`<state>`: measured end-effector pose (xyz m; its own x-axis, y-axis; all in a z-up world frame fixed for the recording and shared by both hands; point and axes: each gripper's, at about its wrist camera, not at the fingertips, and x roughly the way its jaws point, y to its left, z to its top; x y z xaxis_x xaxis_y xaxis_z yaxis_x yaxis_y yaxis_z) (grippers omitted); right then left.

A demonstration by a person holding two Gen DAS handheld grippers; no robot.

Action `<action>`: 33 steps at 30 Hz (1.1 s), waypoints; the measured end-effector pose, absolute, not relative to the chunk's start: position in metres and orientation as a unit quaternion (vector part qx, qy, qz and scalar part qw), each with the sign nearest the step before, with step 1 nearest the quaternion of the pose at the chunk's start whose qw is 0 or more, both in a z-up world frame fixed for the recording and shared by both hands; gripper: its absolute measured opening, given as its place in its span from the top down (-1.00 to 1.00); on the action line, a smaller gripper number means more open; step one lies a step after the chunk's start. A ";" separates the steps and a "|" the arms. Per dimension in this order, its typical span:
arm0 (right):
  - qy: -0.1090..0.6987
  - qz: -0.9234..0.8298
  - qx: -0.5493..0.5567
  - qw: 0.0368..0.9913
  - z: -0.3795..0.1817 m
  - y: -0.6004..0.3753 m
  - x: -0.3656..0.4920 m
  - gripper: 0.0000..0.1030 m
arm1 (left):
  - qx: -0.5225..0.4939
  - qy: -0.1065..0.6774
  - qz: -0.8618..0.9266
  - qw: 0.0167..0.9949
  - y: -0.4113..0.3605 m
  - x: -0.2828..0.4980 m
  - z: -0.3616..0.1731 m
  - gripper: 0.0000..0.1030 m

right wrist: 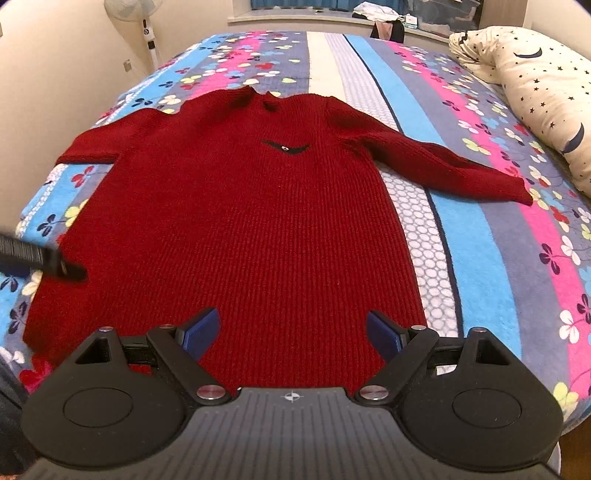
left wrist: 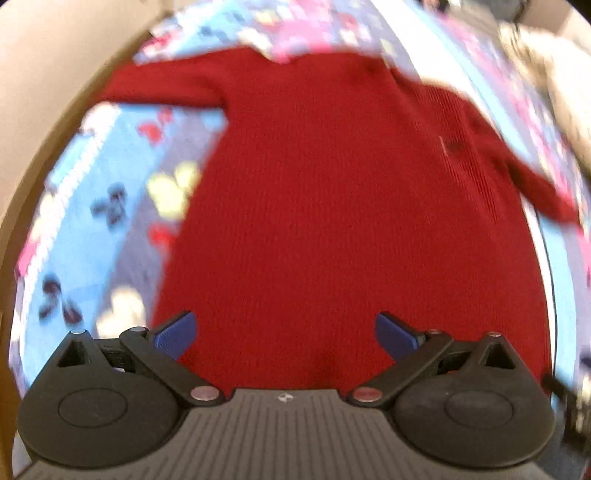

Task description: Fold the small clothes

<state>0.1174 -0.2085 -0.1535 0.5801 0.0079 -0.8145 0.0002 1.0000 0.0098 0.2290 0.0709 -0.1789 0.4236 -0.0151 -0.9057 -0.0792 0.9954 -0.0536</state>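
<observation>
A dark red knitted sweater [right wrist: 243, 221] lies flat on the bed, front up, both sleeves spread out, neck at the far end. A small black emblem [right wrist: 285, 148] sits on its chest. My right gripper [right wrist: 291, 334] hovers open over the hem on the right half, blue pads wide apart with nothing between them. In the blurred left wrist view the same sweater [left wrist: 332, 206] fills the frame, and my left gripper [left wrist: 284, 332] hangs open above its lower part. The tip of the left gripper [right wrist: 55, 264] pokes in at the sweater's left edge in the right wrist view.
The bed carries a striped blanket [right wrist: 480, 236] with flower prints. A cream pillow with stars [right wrist: 543, 96] lies at the far right. A white standing fan [right wrist: 142, 26] is at the far left by the wall. A window ledge with clutter [right wrist: 384, 18] runs behind the bed.
</observation>
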 end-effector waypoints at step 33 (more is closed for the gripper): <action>0.517 -0.046 -0.070 0.852 -0.209 -0.217 0.165 -0.69 | -0.433 0.397 0.230 0.776 0.366 0.517 -0.261 0.70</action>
<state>0.1647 -0.2170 -0.2088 0.4607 -0.1512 -0.8746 0.0069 0.9860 -0.1668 0.5167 0.3655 -0.2609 0.5790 0.0130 -0.8153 -0.7008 0.5190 -0.4894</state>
